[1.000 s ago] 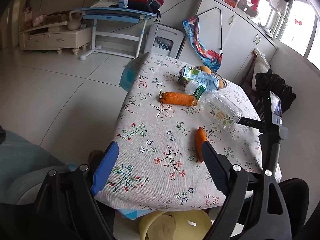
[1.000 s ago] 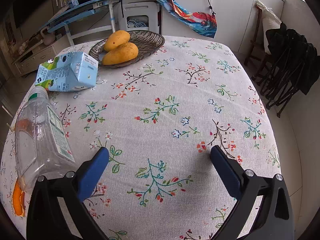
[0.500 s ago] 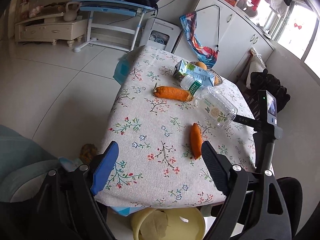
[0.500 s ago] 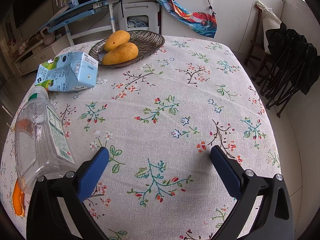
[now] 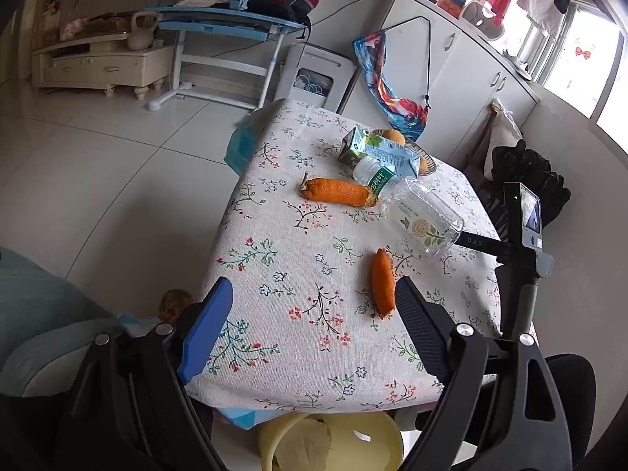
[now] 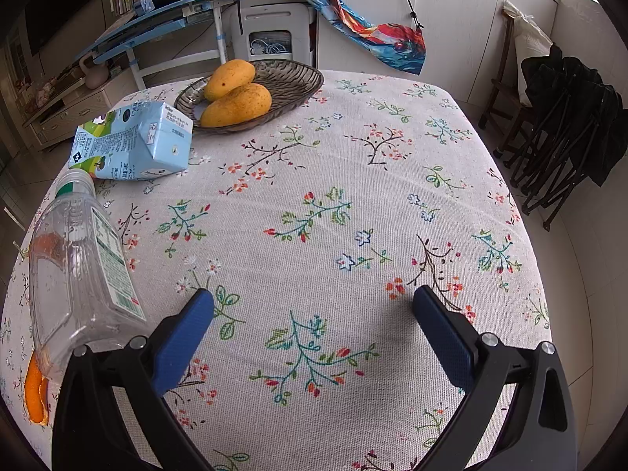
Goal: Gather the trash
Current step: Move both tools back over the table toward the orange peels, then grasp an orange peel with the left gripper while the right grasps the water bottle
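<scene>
Your left tongs [image 5: 310, 310] and right tongs [image 6: 314, 314] both gaped empty above the surface [image 5: 274, 274]; orange peel [image 5: 383, 282] lay at two o'clock, reachable.

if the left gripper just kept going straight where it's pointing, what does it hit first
Probably bare tablecloth between the open fingers of the left gripper; the small orange peel lies just inside its right finger.

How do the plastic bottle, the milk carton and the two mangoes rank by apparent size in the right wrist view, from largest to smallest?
1. Plastic bottle, though it lies nearest the camera, which enlarges it.
2. Milk carton.
3. The nearer mango and the farther mango look about alike; I would not rank them.
</scene>
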Available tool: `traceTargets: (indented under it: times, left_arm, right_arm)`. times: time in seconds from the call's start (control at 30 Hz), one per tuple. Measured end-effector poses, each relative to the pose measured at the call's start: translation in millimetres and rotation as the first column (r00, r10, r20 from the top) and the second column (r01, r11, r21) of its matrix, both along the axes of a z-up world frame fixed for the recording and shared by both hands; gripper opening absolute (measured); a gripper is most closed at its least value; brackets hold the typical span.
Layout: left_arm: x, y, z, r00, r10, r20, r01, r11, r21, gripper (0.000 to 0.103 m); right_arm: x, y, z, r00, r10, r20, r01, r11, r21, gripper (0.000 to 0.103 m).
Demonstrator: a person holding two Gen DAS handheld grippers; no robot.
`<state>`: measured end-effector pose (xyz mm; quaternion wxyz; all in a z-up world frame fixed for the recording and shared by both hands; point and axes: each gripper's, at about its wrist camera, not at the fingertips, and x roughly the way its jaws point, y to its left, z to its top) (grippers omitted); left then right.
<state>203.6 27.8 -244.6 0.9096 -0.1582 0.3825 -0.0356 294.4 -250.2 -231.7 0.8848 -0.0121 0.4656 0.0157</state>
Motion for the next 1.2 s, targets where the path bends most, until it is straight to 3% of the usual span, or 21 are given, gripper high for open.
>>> traceTargets:
  times: [0.3,0.77,0.87,1.07,1.2]
  left_arm:
    - [-4.8,-9.5,4.2,1.0,-0.016,0.014,0.015,0.998,0.06,0.081]
    - [12.7,0.7,-11.7,0.999,0.008,-0.043,-0.012,0.996,-0.086,0.081]
    - [18.8,-13.6,-14.6,0.999,-0.025,-0.047,0.022,0.998,-0.056,0.081]
    - [31.9,-58.4,-21.7,0.989,-0.135,-0.06,0.14,0.986,0.088,0.081]
    - [52.6,-79.1,-28.8,0.981,-0.175,-0.085,0.183,0.977,0.112,0.08]
  right_arm:
    - [0.0,0.0,0.0,1.0,0.0,0.0,0.0,1.0,0.0,0.097]
    - [0.7,-0.1,0.0,1.0,0.002,0.002,-0.002,1.0,0.0,0.097]
    - [0.8,-0.1,0.0,1.0,0.002,0.002,-0.002,1.0,0.0,0.097]
    - [0.7,-0.2,-0.1,1.0,0.002,0.002,-0.002,1.0,0.001,0.097]
    - [1.2,-2.6,0.7,0.999,0.034,-0.022,-0.034,0.999,-0.001,0.097]
